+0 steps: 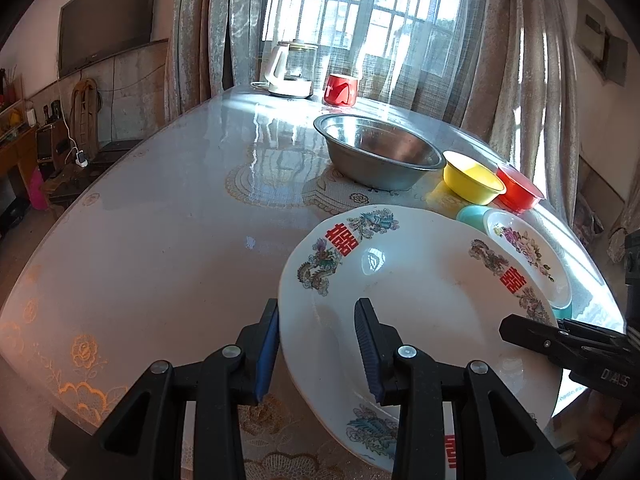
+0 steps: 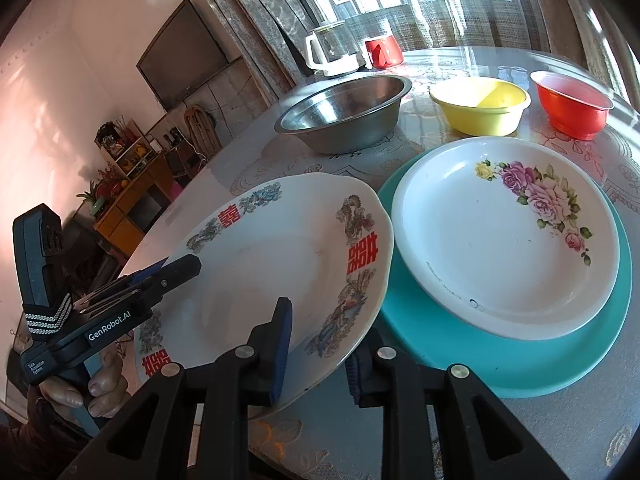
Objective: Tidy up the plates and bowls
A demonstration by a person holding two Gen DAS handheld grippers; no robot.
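A white plate with red characters and dragon prints (image 1: 420, 300) (image 2: 288, 264) is tilted above the table's near edge. My left gripper (image 1: 318, 350) straddles its left rim, jaws apart, one finger over and one under. My right gripper (image 2: 318, 354) straddles its right rim the same way, one pad (image 2: 282, 352) above the plate and the other below. A white rose plate (image 2: 500, 240) lies on a teal plate (image 2: 520, 364) to the right. A steel bowl (image 2: 348, 112), a yellow bowl (image 2: 480, 106) and a red bowl (image 2: 572, 104) stand behind.
A white kettle (image 1: 290, 70) and a red mug (image 1: 340, 89) stand at the table's far end by the curtained window. The round table (image 1: 160, 240) has a glossy lace-patterned top. A TV and shelves are off to the left.
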